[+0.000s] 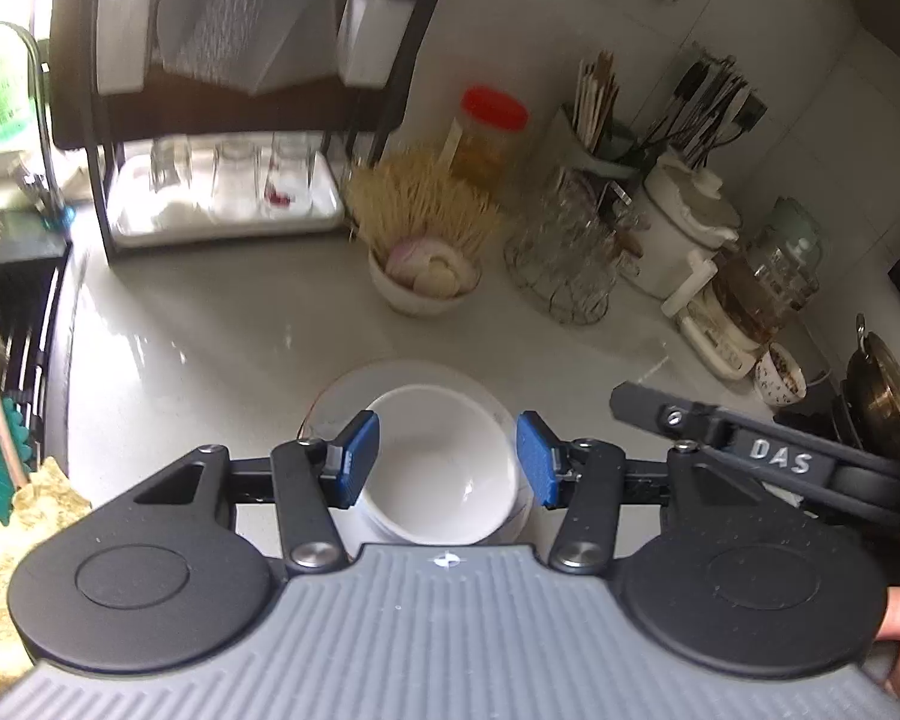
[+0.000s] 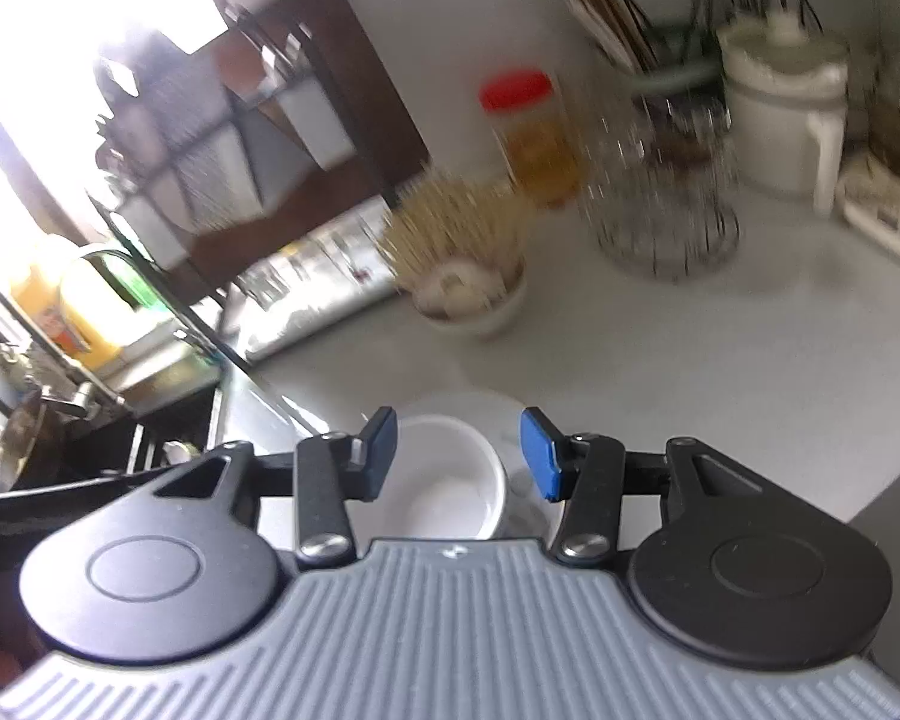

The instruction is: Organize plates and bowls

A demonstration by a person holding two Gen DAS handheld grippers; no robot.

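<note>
White countertop (image 1: 210,348) carries one bowl (image 1: 444,468) on one plate (image 1: 342,390); both hand-held grippers hover empty, pads apart.

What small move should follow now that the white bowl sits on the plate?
Probably draw both clear and look for the next dish. The white bowl rests on the plate, and neither the left hand-held gripper nor the right hand-held gripper touches it; both sets of pads stand apart above it.
</note>
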